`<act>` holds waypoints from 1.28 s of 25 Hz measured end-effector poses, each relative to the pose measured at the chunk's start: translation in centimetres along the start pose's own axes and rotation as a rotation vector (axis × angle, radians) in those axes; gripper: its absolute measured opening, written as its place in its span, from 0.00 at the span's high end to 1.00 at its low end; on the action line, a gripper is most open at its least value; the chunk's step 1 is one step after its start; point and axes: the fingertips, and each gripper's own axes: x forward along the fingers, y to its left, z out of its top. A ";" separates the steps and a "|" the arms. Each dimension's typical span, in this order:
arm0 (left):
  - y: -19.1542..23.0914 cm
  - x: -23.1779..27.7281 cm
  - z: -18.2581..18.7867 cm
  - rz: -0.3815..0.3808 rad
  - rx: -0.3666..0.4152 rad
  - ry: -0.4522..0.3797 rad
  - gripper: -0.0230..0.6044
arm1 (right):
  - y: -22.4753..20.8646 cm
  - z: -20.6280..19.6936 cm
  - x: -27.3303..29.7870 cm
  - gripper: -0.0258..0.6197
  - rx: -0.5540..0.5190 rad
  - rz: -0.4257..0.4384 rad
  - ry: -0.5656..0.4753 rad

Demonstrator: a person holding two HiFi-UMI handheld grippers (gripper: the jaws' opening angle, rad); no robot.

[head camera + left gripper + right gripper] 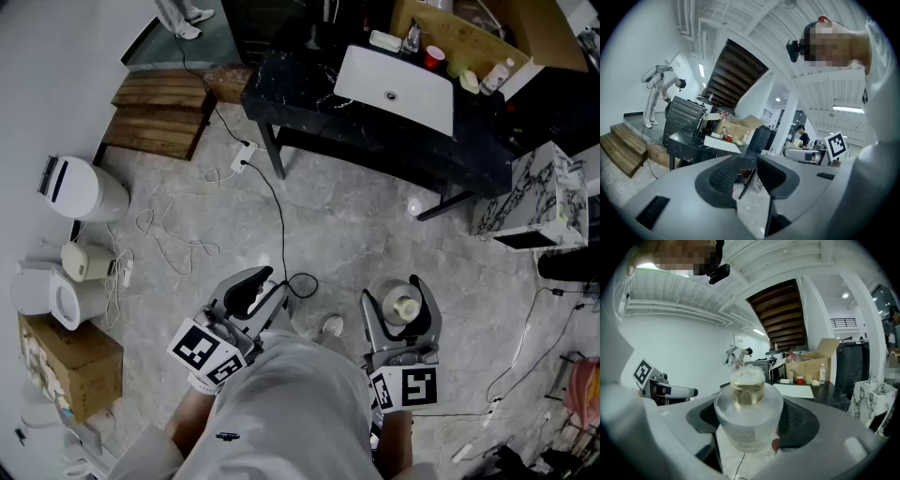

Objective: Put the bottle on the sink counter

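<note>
A frosted bottle (749, 420) with a gold cap stands between the jaws of my right gripper (750, 425), which is shut on it. In the head view the bottle (406, 307) and right gripper (401, 305) sit low in the frame, over the marble floor in front of the person's legs. My left gripper (253, 286) is beside it to the left, open with nothing between its jaws (746, 176). The black sink counter (309, 103) with its white basin (398, 89) stands well ahead, at the top of the head view, and shows far off in the right gripper view (825, 389).
Small bottles and a red cup (433, 56) stand behind the basin by a cardboard box (469, 33). Cables (277, 211) run over the floor. A toilet (42, 291), white bin (80, 187) and wooden steps (159, 112) are left; a marble-patterned box (539, 197) is right.
</note>
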 end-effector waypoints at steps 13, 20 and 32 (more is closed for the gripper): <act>-15.5 0.4 -4.7 0.054 0.103 -0.053 0.79 | -4.7 -2.2 -12.6 0.42 -0.039 0.074 -0.092; -19.0 1.4 -3.3 0.054 0.171 -0.092 0.80 | -5.8 -0.6 -15.2 0.42 -0.069 0.084 -0.175; -21.1 0.7 -5.5 0.117 0.145 -0.091 0.83 | -6.0 -1.4 -17.2 0.42 -0.067 0.135 -0.173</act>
